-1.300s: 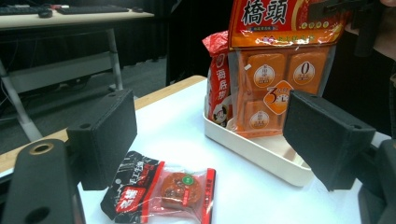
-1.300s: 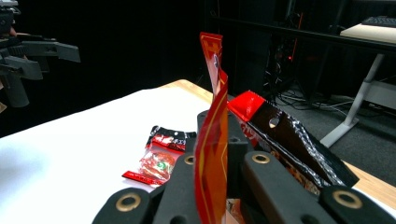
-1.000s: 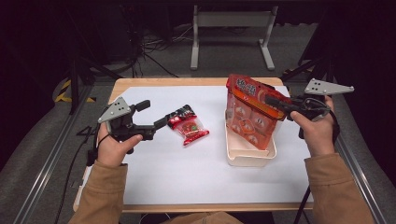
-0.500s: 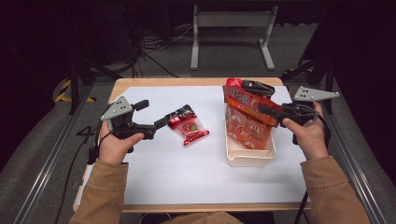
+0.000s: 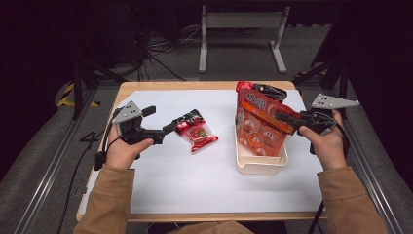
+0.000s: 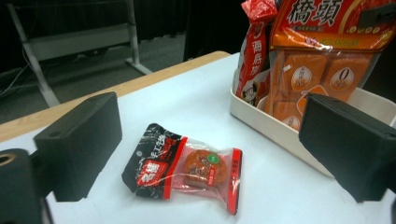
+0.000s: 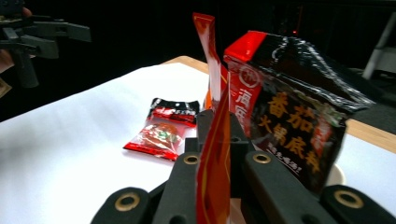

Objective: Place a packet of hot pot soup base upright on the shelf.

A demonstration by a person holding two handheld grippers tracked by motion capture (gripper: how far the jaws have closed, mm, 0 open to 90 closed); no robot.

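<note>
In the right gripper view, the orange packet (image 7: pixel 212 154) stood edge-on between the right gripper (image 7: pixel 212 140) fingers, so its print could not be read, and its lower end was cut off at 6 o'clock. In the left gripper view, the same packet ran past the edge at 12 o'clock. The cream tray (image 6: pixel 280 133) was partly hidden behind the finger at 3 o'clock. In the high view, the print on the small sachet (image 5: pixel 196 130) was too small to read.

White-topped table (image 5: pixel 160 195) — bearing a snack packet (image 5: pixel 196 133) and a cream tray (image 5: pixel 260 165).
</note>
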